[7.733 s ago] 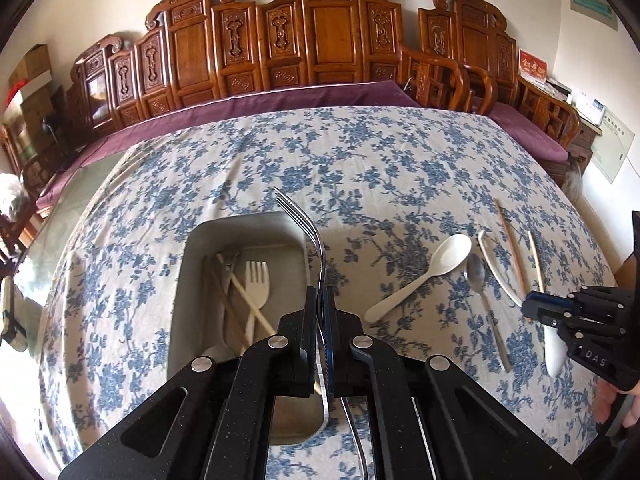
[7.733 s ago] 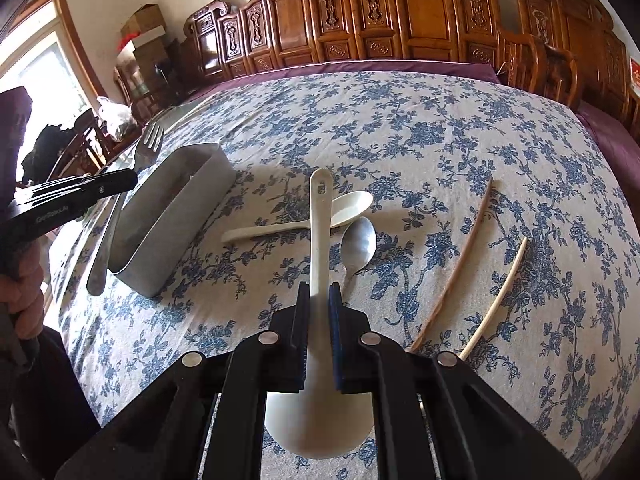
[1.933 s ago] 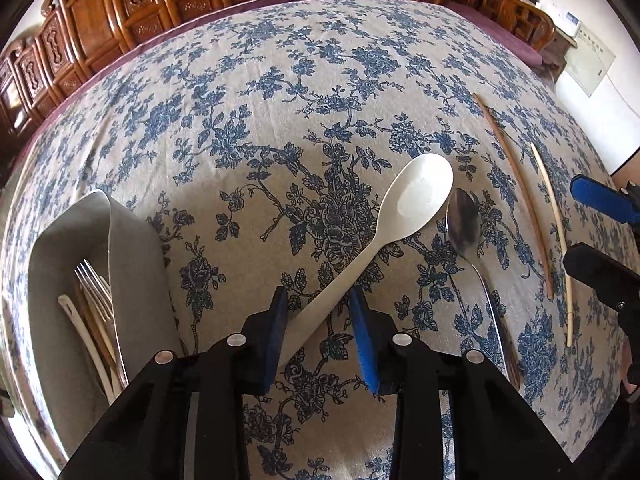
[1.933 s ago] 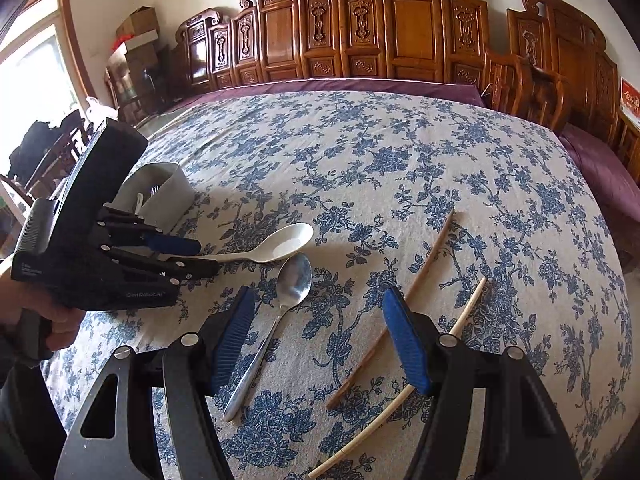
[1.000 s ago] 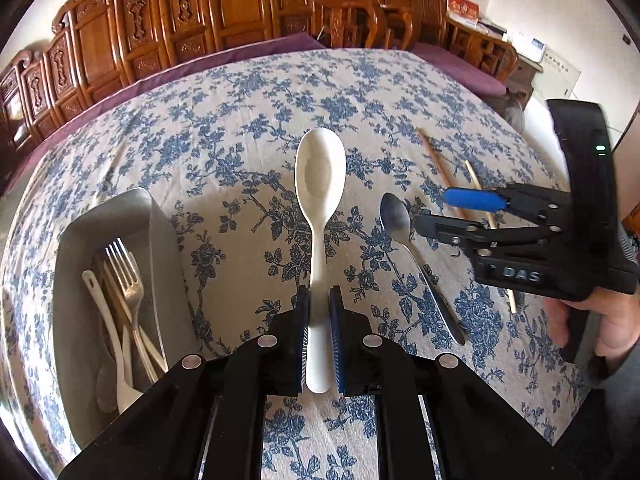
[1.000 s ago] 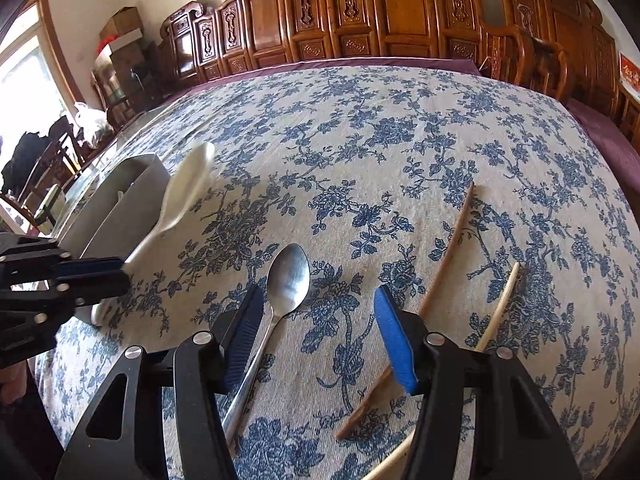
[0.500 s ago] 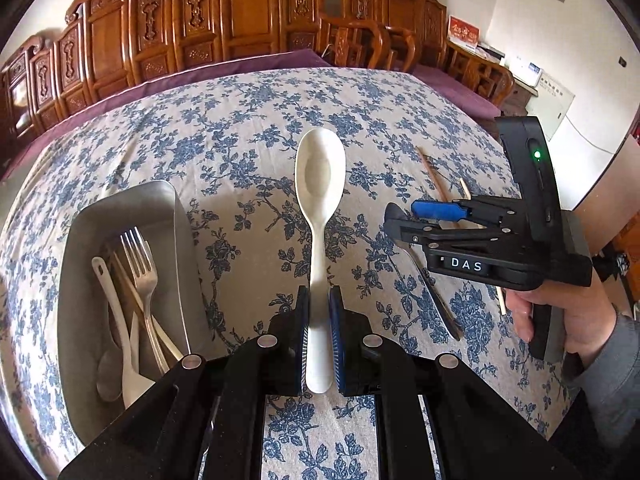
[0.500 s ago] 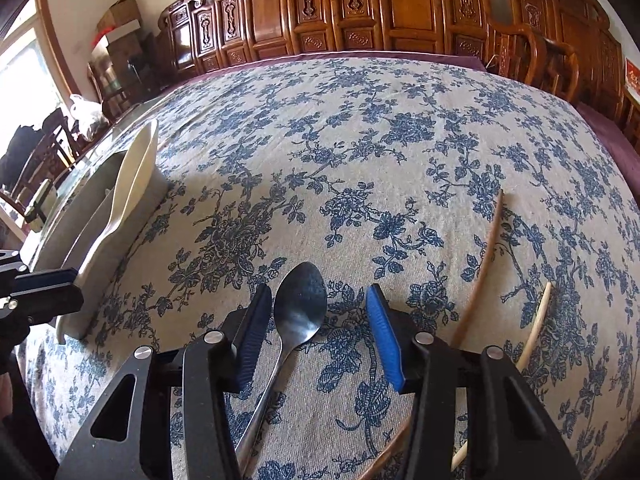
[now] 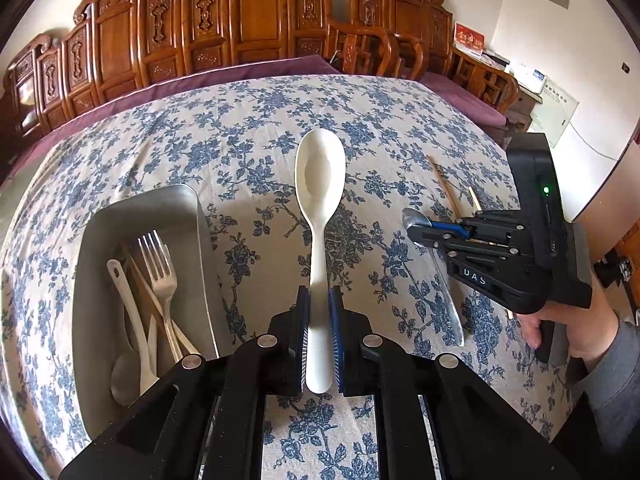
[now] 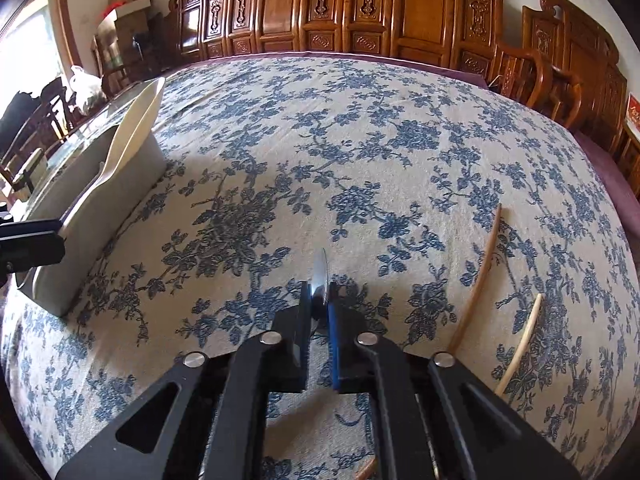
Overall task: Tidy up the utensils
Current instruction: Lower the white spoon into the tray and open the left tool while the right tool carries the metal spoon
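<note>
White spoon (image 9: 319,216) is clamped by its handle in the left gripper (image 9: 319,340), bowl pointing away, lifted over the cloth (image 9: 256,152) just right of the tray (image 9: 96,360). Pads tight on the handle, narrow gap.

Tray sits left of that gripper and holds a fork (image 9: 160,276), a white spoon and chopsticks, all lengthwise.

Right of the tray: right gripper (image 9: 416,229), held by a hand (image 9: 576,332), jaws closed on the bowl end of the steel spoon (image 10: 320,276). Its handle trails back toward the table's near edge. Spoon sits edge-on between the pads in the right wrist view.

Further right of the tray: brown chopstick (image 10: 478,280) and pale chopstick (image 10: 520,344) lie on the cloth, apart from each other, untouched.

Beyond the tray: carved wooden chairs (image 9: 256,20) along the far wall.
</note>
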